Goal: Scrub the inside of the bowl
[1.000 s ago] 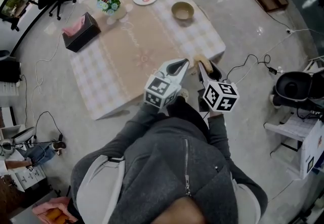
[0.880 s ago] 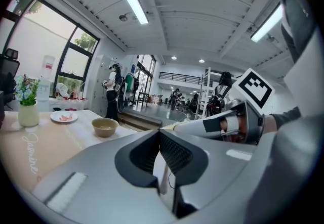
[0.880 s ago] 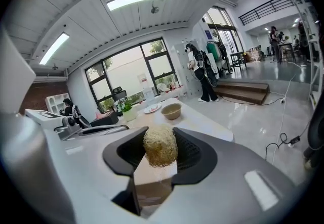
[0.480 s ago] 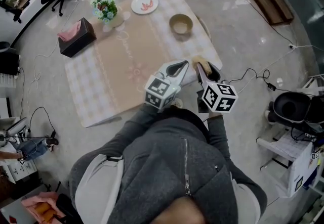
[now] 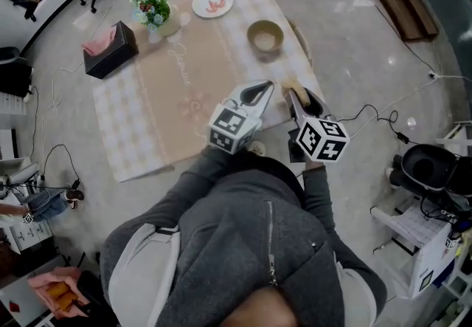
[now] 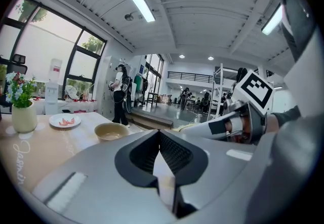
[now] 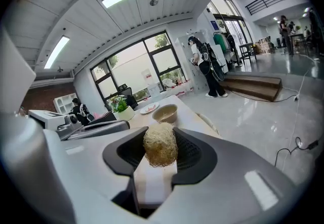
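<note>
Head view: person in grey jacket [image 5: 243, 244] stands at low worktop [image 5: 140, 126] w/ checked cloth. Bowl [image 5: 265, 35] sits upright on the cloth's far-right part, untouched.

Left hand-held gripper [image 5: 259, 89]: jaws pressed together, nothing between them.

Right hand-held gripper [image 5: 293, 94]: jaws clamped on a straw-coloured scrubber [image 7: 160, 144], which sticks out past the tips.

Both hand-held grippers are side by side on the near side of the bowl, well apart from it, over the worktop's near edge and pointing roughly toward it.

Other items, ref. bowl: plate [image 5: 212, 2] beyond and to the left; flower vase [image 5: 151, 9] further left; tissue box [image 5: 110, 49] furthest left; floor cable [image 5: 369, 115] to the near right.

Vs. earlier frames: bowl and cloth sit lower in the head view, i.e. closer to both gripper tips, and the cloth looks slightly rotated. Jaw states are unchanged: left shut, right on the scrubber.
</note>
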### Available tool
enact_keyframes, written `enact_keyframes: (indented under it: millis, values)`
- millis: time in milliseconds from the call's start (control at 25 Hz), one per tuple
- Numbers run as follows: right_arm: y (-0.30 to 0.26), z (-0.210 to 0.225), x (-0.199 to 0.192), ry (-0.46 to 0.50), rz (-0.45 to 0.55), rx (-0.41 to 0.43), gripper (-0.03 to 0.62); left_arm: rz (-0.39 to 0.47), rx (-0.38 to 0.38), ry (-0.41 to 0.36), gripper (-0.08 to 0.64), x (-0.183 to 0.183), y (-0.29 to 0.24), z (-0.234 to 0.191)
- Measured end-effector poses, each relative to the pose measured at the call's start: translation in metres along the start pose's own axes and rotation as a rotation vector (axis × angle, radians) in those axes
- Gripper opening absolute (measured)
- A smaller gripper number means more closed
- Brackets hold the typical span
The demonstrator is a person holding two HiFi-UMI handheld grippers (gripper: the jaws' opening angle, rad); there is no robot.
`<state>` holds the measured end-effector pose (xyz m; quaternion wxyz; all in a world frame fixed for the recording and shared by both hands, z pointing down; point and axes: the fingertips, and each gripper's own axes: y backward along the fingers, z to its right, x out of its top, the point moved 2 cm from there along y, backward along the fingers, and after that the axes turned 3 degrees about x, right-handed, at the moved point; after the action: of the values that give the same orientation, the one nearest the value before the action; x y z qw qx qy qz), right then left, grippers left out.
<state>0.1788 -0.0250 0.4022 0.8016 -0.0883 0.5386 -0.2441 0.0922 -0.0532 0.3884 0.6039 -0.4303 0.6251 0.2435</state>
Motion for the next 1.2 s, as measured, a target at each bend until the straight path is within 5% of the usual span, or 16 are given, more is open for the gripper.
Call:
enact_keyframes:
  millis: [400,720,1200]
  values:
    - [-0.002,-0.005,-0.007,-0.031,0.004,0.018,0.152,0.020,0.033,-0.073,0.080,0.016,0.002,-0.024]
    - [-0.016,-0.007,0.038,-0.012,0.037,0.088,0.152,0.033,0.023,-0.122,0.234,0.034,-0.020,-0.050]
    - [-0.055,0.002,0.085,0.041,0.021,0.159,0.152,0.006,0.029,-0.153,0.347,0.027,-0.059,-0.093]
